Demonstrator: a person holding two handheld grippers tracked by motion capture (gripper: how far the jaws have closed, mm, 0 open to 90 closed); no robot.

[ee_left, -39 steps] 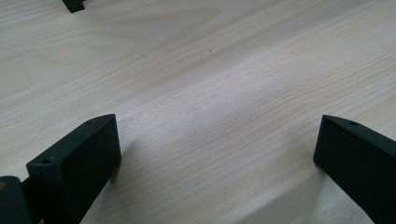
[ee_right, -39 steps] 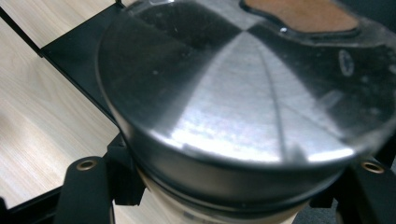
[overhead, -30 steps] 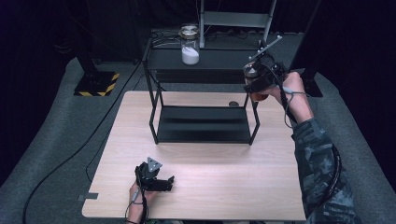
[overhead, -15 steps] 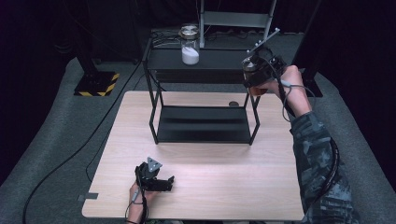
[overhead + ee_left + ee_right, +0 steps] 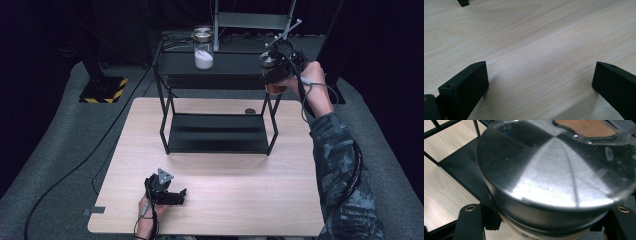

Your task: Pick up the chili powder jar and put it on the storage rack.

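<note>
My right gripper (image 5: pixel 274 75) clamps metal-lidded jar (image 5: pixel 554 177) at rack (image 5: pixel 215 70) top shelf's 3 o'clock end. Keep jar upright, lower gently. Left gripper (image 5: pixel 165 192) open, resting on table (image 5: pixel 240 200).

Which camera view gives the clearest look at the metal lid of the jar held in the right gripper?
The right gripper view: the metal lid appears close up, its brushed surface plain, with the right gripper clamped beneath it. In the high view the lid is a small disc at the shelf's right end. The left gripper view looks across bare table.
</note>
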